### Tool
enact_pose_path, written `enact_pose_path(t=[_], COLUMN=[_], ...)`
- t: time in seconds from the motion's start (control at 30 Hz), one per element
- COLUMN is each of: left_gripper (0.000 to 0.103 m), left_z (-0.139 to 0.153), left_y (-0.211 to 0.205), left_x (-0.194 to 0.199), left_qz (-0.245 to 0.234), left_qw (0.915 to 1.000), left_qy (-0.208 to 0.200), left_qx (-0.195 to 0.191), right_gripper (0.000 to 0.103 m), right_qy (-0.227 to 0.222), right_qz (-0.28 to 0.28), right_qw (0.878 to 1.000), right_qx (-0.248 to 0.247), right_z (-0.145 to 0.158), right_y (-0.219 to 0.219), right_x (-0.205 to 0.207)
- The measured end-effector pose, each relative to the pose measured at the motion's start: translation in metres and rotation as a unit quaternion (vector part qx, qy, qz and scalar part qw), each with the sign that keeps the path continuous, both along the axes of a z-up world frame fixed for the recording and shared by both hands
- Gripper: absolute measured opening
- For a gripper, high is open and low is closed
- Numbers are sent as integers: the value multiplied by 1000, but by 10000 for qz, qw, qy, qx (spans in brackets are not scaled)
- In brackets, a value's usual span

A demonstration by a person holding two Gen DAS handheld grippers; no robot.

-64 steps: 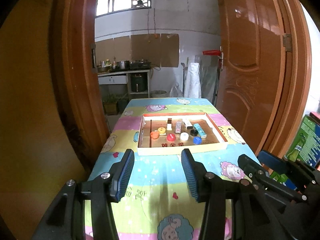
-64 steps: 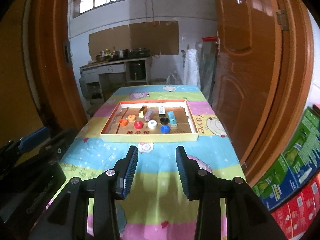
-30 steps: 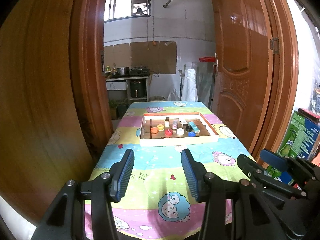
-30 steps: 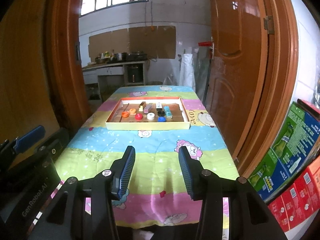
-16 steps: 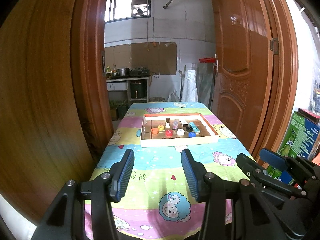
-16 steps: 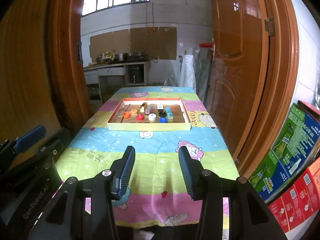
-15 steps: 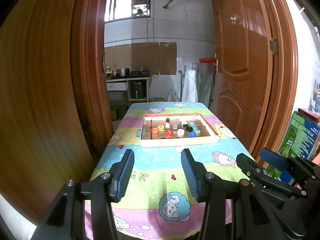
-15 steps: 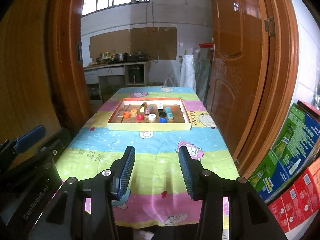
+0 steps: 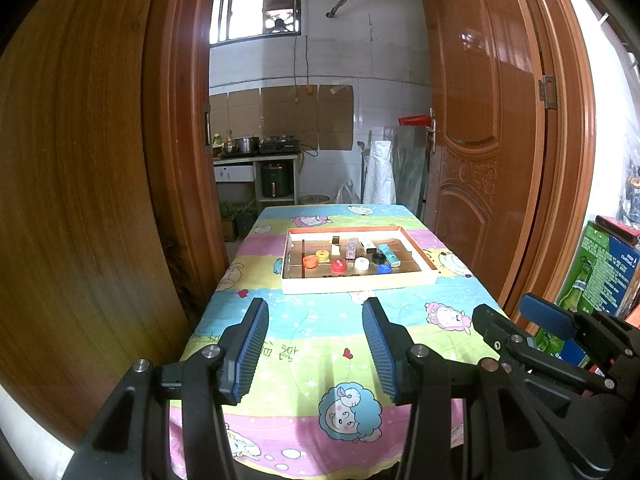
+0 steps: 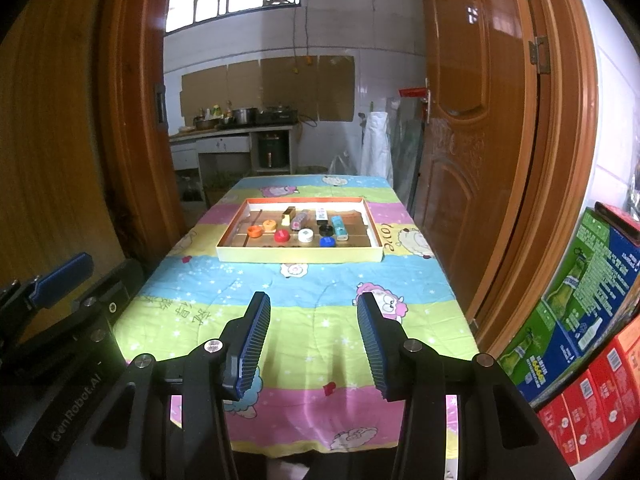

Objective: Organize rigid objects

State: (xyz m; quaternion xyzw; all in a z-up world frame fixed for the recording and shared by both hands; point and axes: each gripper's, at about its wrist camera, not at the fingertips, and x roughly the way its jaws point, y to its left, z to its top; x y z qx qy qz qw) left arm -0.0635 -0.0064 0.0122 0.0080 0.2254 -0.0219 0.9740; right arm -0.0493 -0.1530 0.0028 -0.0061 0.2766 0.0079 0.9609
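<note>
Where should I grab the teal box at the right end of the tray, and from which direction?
Grip the teal box across its two long side faces, coming from above. It lies flat in the shallow tray, long axis running away from the camera, with the black cap close on its left. I'd use the right gripper, which is open and empty.

Daylight from high window (image 9: 256, 10); glare on door (image 9: 472, 80); fisheye-bent, dark corners.

Table (image 9: 320, 344), cartoon cloth; shallow tray (image 9: 352, 286) sits mid-table.
</note>
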Motion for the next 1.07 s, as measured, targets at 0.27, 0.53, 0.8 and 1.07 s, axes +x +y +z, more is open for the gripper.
enact_pose_path(t=[0.27,0.53,0.8,1.07], left_gripper=[49,49,49,49], left_z=[0,-1,-1,0], left_y=[0,1,0,2], left_x=[0,0,0,-2], left_qz=[2,8,1,34], left_qw=[10000,10000,10000,10000], left_qy=[-1,-6,-9,-65], left_qx=[2,-1,1,24], right_gripper=[47,47,47,47], right_qy=[-10,-27,-34,7], right_qz=[9,24,30,35], right_qw=[10000,10000,10000,10000], right_qx=[2,-2,2,-2], right_z=[1,4,4,3], right_y=[1,2,3,3], right_x=[0,0,-1,0])
